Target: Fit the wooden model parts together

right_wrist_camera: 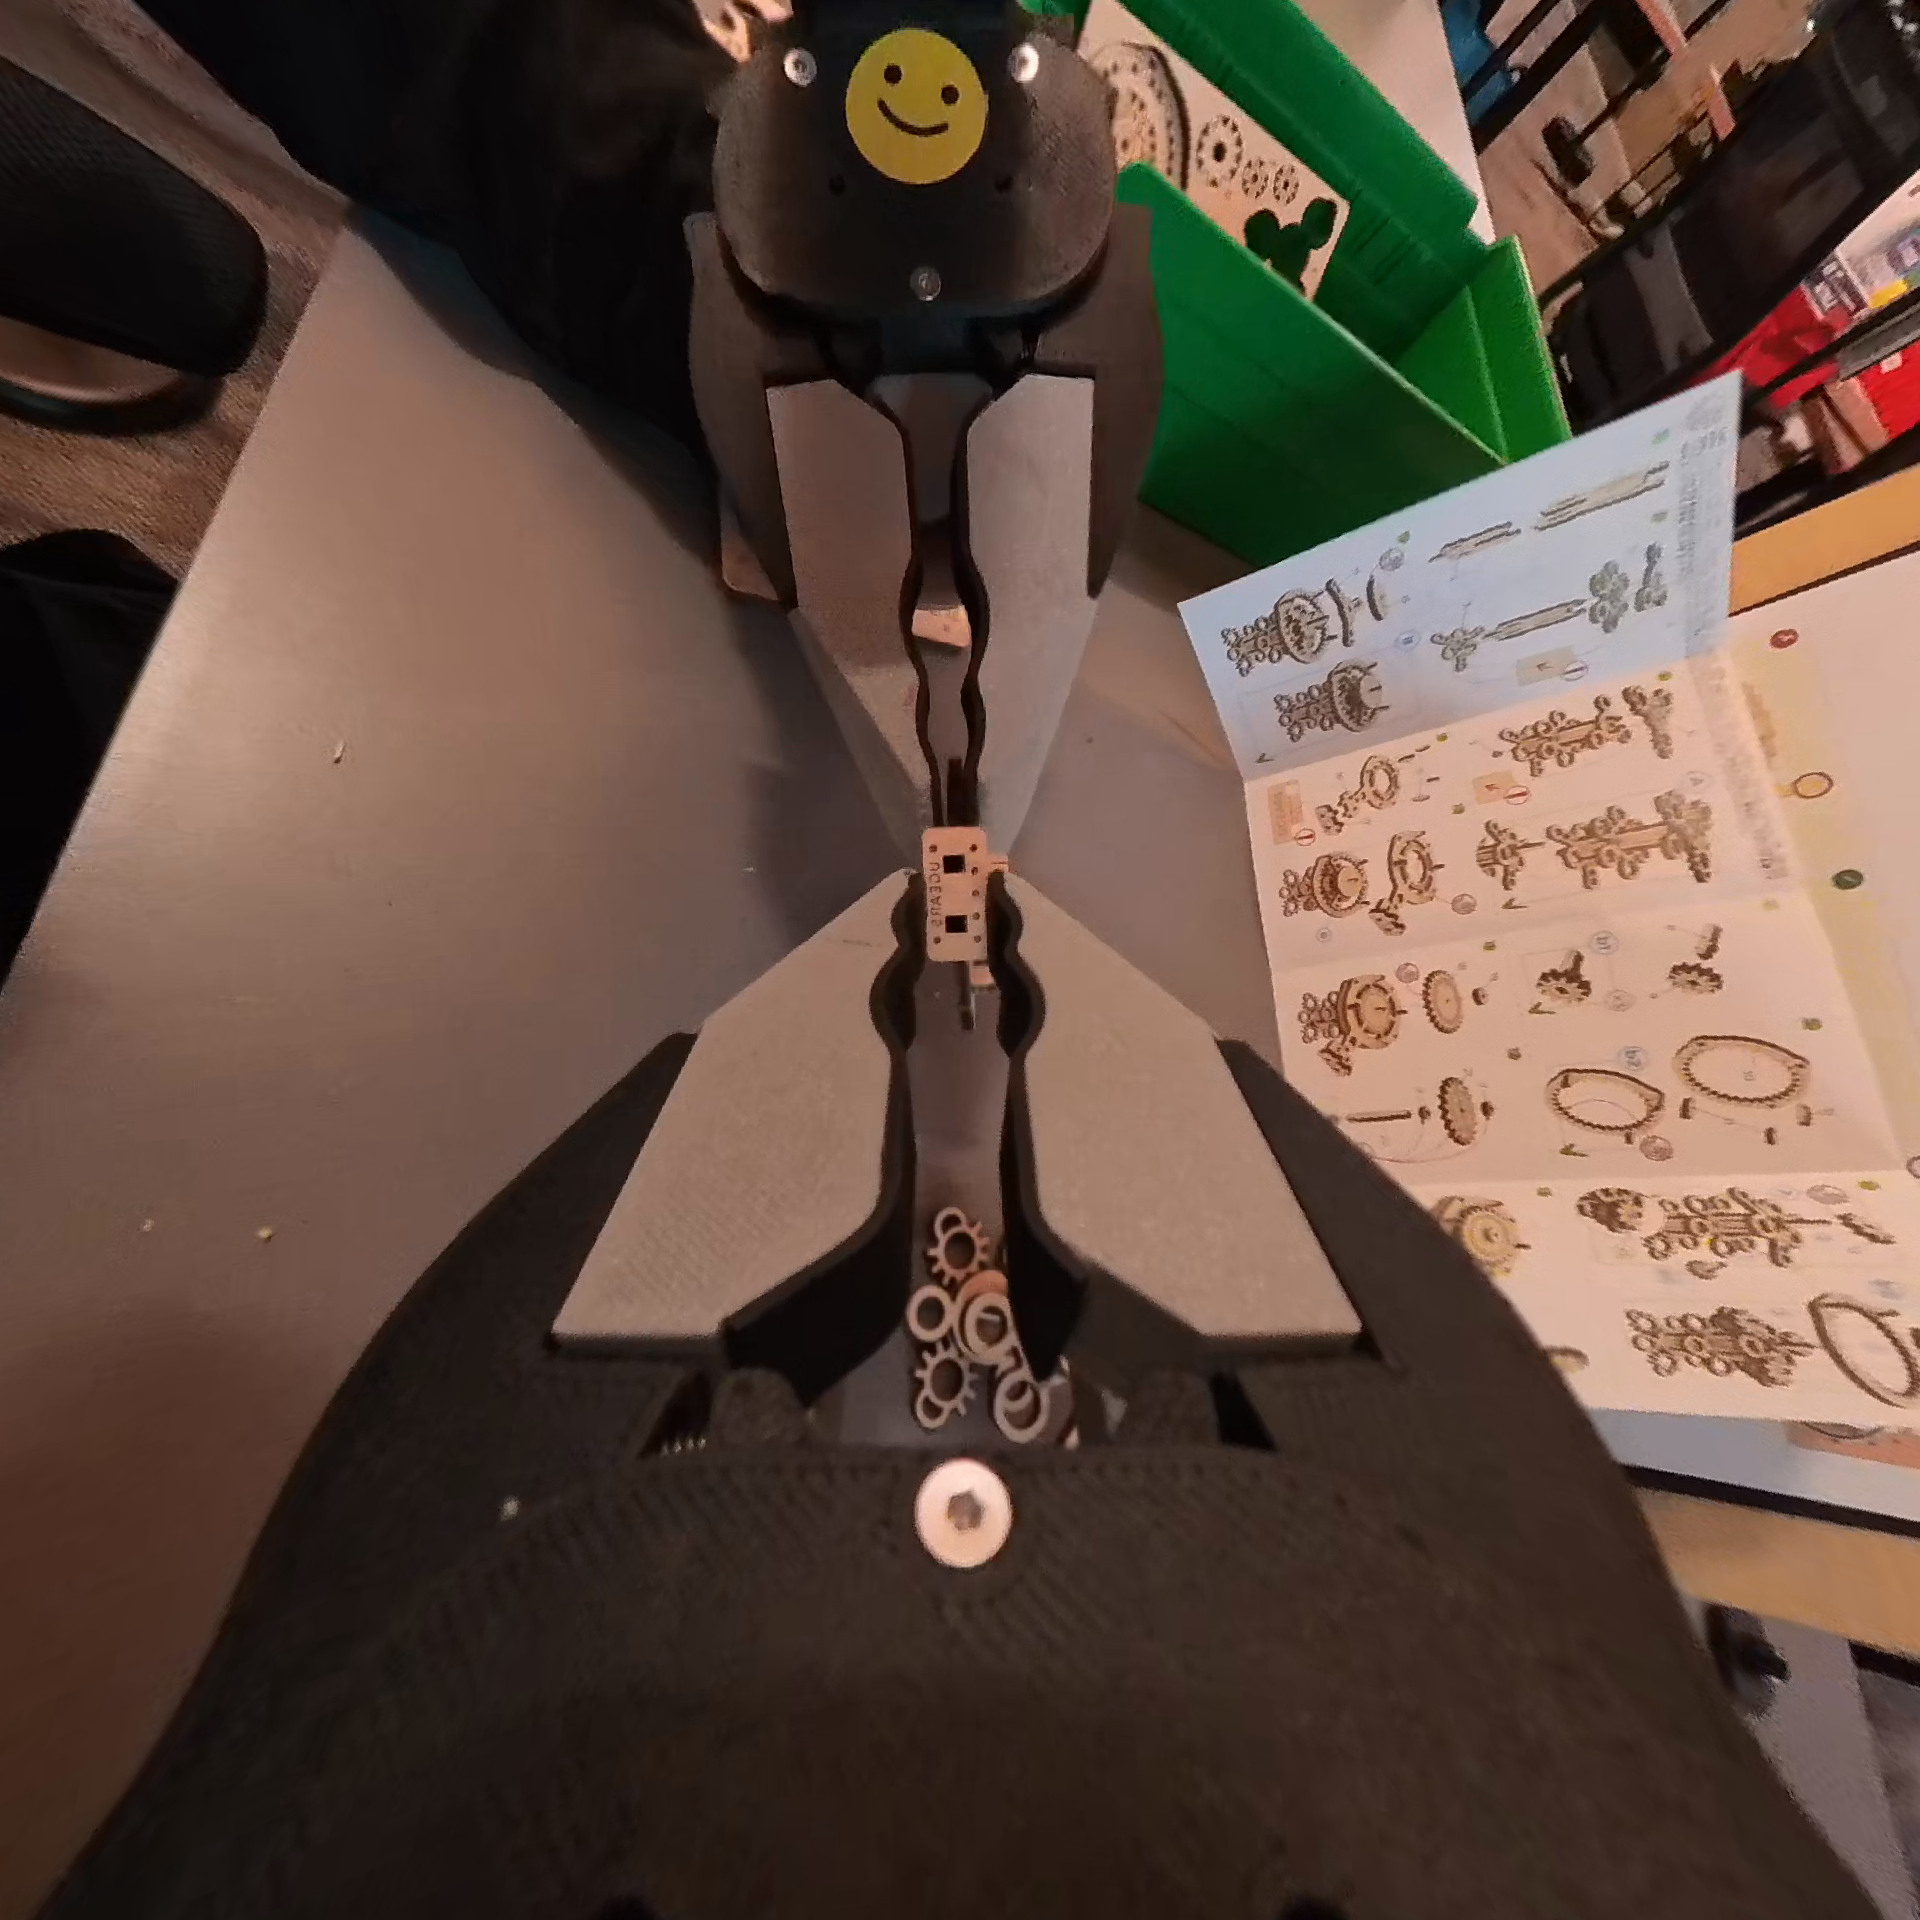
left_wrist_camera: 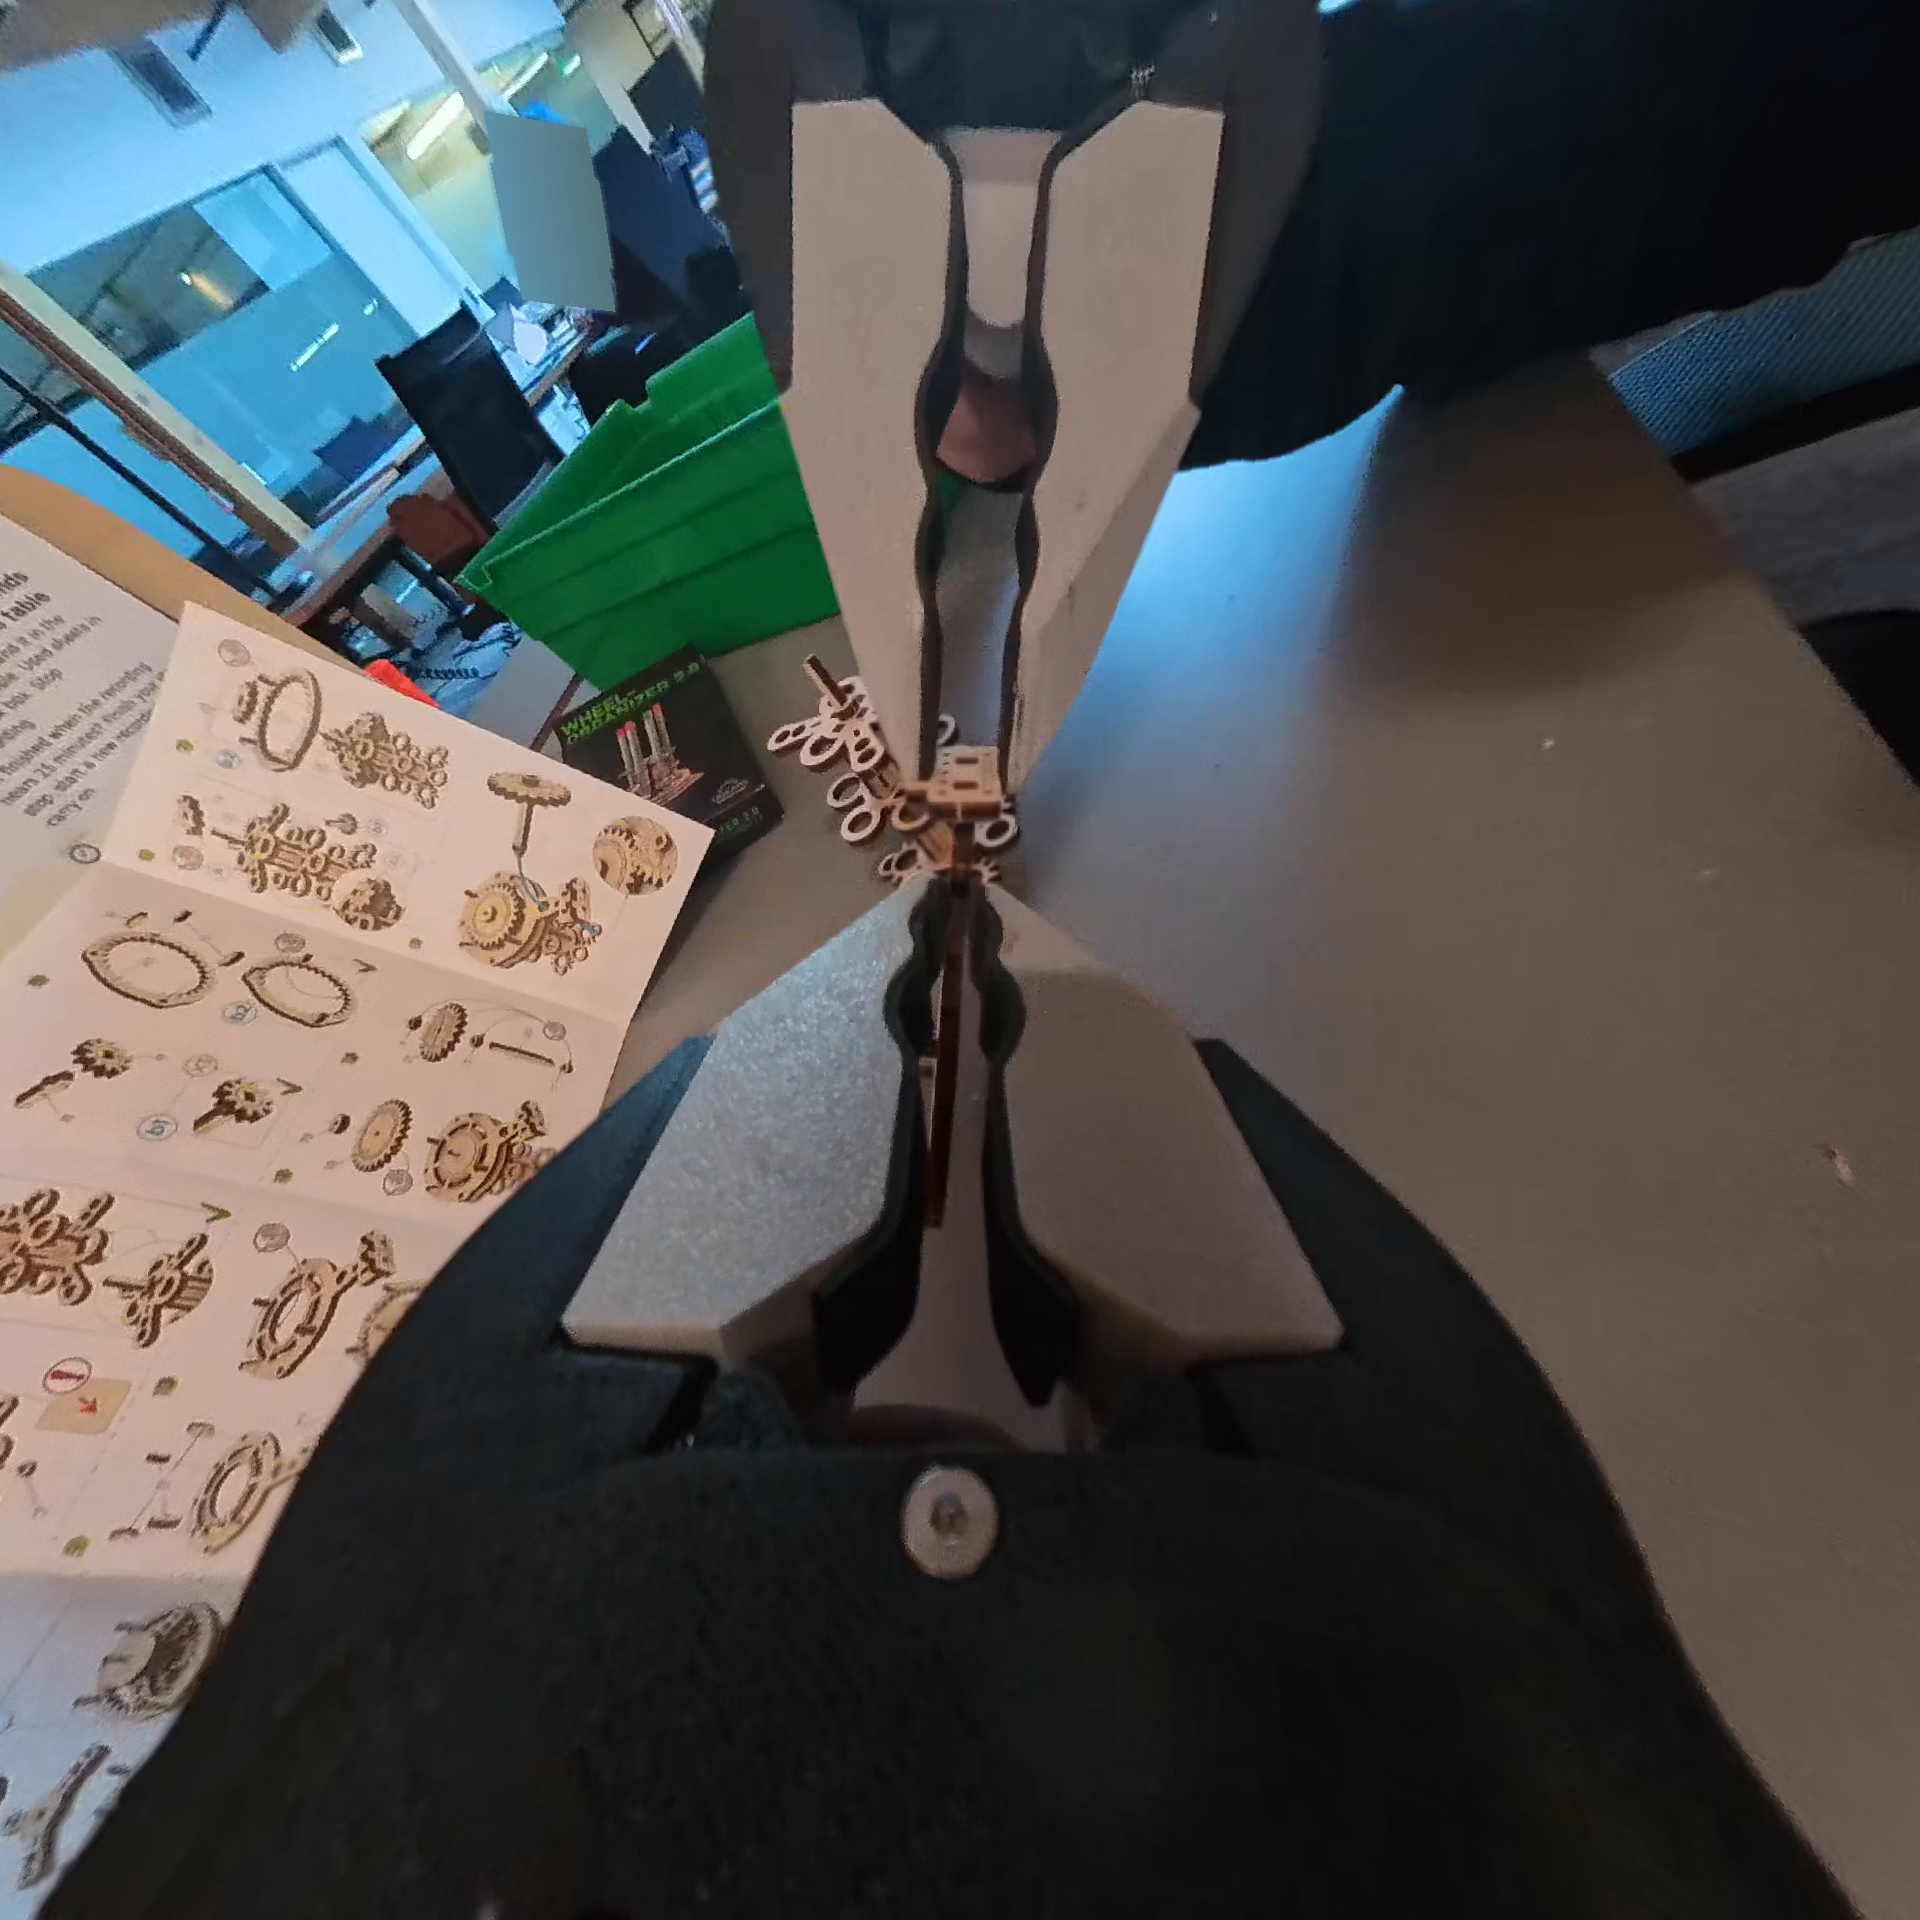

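**A:** Left wrist view first. Looking along the left hand-held gripper [left_wrist_camera: 951, 894]: squeezed shut on a thin dark stick [left_wrist_camera: 948, 1049], poking out just past the tips.

**B:** And right ahead of the tips?

**A:** Meeting the right hand-held gripper [left_wrist_camera: 961, 748], pinched on a small wooden block [left_wrist_camera: 956, 784]. Touching the stick end, or nearly. Hard to tell.

**B:** How to do it well?

**A:** Line up the stick with a hole in the block. Push straight and slow. No twisting, no bending. Hold both tight.

**B:** Any words to see?

**A:** Printed on a dark box [left_wrist_camera: 665, 758] and an instruction sheet [left_wrist_camera: 312, 935], off to the left of the tips on the bench [left_wrist_camera: 1455, 831]. Not read out here.

**B:** Now the right wrist view.

**A:** Same block between the tips, showing a flat face with two square holes and small letters cut in. Straight ahead, the left hand-held gripper again, wearing a yellow smiley sticker [right_wrist_camera: 914, 104]. Loose wooden gears [right_wrist_camera: 961, 1320] lying low between the fingers, back near the handle. Sheet off to the right, green bins [right_wrist_camera: 1299, 364] beyond it.
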Demonstrator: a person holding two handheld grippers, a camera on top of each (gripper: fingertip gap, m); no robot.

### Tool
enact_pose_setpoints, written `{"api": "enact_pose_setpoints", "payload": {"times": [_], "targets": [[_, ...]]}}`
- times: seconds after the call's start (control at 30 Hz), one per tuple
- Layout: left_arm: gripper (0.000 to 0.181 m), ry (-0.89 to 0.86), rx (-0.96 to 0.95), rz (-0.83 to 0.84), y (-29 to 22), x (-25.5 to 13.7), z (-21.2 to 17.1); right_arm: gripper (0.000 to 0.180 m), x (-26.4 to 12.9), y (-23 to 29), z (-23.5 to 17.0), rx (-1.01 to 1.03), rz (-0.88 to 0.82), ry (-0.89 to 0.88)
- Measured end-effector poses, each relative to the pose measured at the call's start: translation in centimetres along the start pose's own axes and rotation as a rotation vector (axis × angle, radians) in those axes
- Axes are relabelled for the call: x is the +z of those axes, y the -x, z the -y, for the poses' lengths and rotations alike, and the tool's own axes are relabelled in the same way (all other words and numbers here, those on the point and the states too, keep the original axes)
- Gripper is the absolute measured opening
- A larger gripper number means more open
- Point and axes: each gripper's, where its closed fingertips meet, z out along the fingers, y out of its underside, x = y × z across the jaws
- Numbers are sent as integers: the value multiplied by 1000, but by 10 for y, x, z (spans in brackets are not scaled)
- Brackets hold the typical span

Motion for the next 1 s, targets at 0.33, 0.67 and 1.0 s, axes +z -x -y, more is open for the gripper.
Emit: {"api": "enact_pose_setpoints", "payload": {"times": [0.33, 0.67, 1.0], "targets": [[0, 35, -33, -38, -9, 5, -6, 8, 2, 8, -7, -94, -1, 50], [0, 77, -25, -31, -12, 8, -6, 8, 2, 11, -12, -135, -4, 76], [0, 45, -80, -58, -11, 6, -3, 8, 1, 8, -8, -197, -64, 51]]}}
